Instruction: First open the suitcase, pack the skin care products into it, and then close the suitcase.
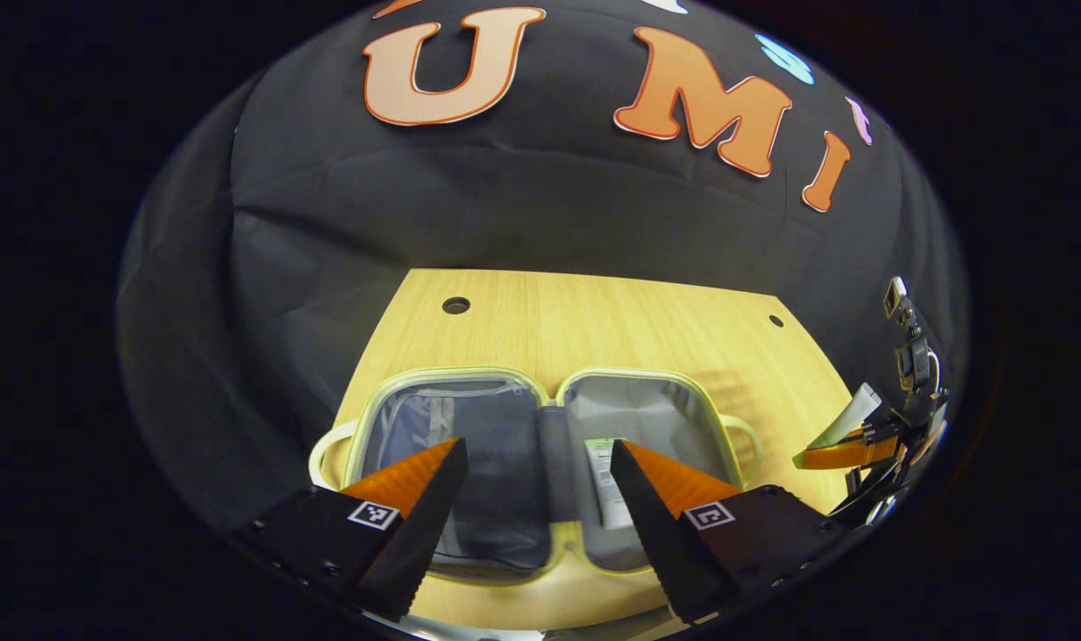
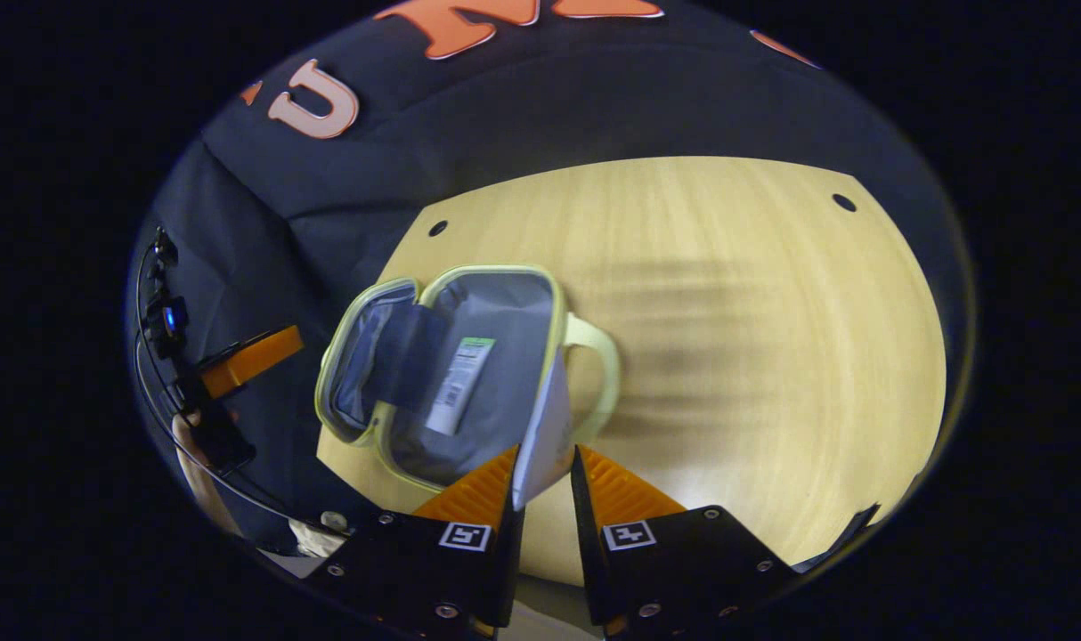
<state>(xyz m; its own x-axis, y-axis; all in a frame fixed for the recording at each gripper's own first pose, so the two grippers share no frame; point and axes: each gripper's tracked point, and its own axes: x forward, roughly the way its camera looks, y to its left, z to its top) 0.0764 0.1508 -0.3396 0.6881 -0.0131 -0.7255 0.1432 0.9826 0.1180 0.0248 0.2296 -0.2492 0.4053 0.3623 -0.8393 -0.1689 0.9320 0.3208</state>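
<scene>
In the right gripper view, the right gripper (image 2: 545,476) has its fingers pinched on a white skin care tube (image 2: 545,432), held just above the near rim of the open suitcase (image 2: 469,356). A second labelled tube (image 2: 459,385) lies inside its grey lining. In the left gripper view, the left gripper (image 1: 538,467) hovers over the suitcase, fingers spread wide and holding nothing (handles stick out both sides). Beyond lies the wooden bench (image 1: 594,320).

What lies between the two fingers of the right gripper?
A white tube, pinched between the fingers of the right gripper, as the right gripper view shows.
</scene>
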